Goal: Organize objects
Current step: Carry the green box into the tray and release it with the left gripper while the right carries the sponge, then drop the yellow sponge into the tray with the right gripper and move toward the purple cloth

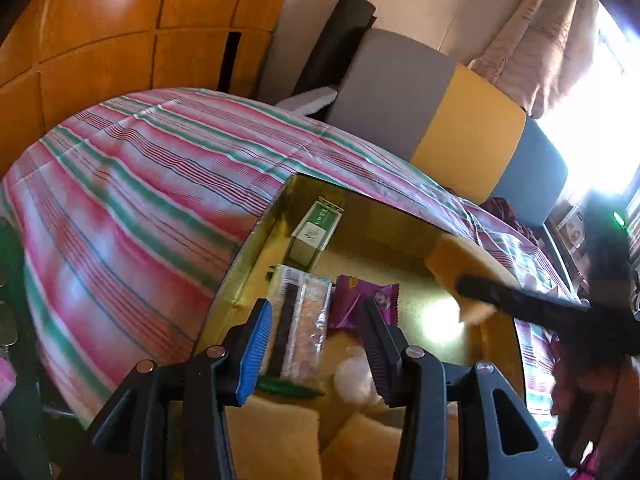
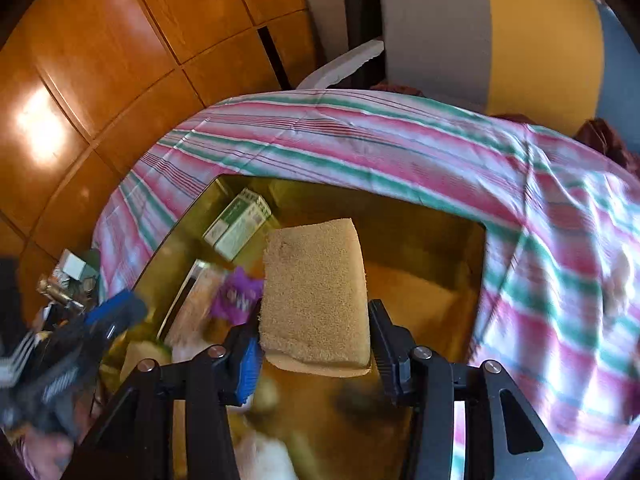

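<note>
An open box with a gold lining (image 1: 244, 264) lies on a striped bedspread. My left gripper (image 1: 316, 308) hangs open over it, and a clear packet of pinkish grains (image 1: 306, 320) lies in the box below the gap, not pressed by the pads. Beside that packet are a purple packet (image 1: 360, 300) and a green and white carton (image 1: 316, 232). My right gripper (image 2: 316, 308) is shut on a tan sponge (image 2: 316, 288) above the box's right half. More tan sponges (image 1: 276, 436) lie near the front of the box. The left gripper (image 2: 112, 320) shows blurred at the left of the right wrist view.
The pink, green and white bedspread (image 1: 132, 208) surrounds the box. A grey, yellow and blue cushion (image 1: 468, 140) leans behind it, with orange wooden cupboard doors (image 2: 100, 60) at the back. Small clutter (image 2: 72, 276) sits at the bed's left edge.
</note>
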{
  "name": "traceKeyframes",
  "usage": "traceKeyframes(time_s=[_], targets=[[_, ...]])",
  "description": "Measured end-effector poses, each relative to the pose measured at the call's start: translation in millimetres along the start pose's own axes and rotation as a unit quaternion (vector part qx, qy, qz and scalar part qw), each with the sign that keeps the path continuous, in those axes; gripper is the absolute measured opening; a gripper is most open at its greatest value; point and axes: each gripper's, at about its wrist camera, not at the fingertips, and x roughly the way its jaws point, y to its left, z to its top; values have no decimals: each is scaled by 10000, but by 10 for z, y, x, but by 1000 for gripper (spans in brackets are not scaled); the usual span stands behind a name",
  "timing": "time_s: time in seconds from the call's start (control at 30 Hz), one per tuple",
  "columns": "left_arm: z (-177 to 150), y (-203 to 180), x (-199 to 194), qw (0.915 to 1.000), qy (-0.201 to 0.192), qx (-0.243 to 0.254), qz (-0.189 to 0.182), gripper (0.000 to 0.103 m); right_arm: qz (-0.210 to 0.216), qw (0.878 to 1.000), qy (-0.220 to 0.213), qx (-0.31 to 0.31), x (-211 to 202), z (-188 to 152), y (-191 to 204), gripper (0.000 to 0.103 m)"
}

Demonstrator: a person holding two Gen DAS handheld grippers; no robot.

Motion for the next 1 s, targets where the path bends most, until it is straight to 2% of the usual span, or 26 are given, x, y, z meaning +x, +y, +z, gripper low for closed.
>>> traceKeyframes(time_s=[0.2,0.33,0.43,0.63,1.0], targets=[[-18,294,-153,9982,-151,-575,83,45,-202,9998,74,-51,369,295,219,49],[-6,405,-194,9970,-221,-720,194,45,-192,9998,50,48,569,377,300,51],[4,429,-198,9966,-241,-767,192,45,-137,9998,10,152,623,369,340,61],[-29,391,-180,9968,-243,-754,135,45,-41,9995,-212,231,374,271,266,66],[-146,38,-217,9992,-213,-328,-62,45,107,9952,-802,545,-302,-66,-25,67]])
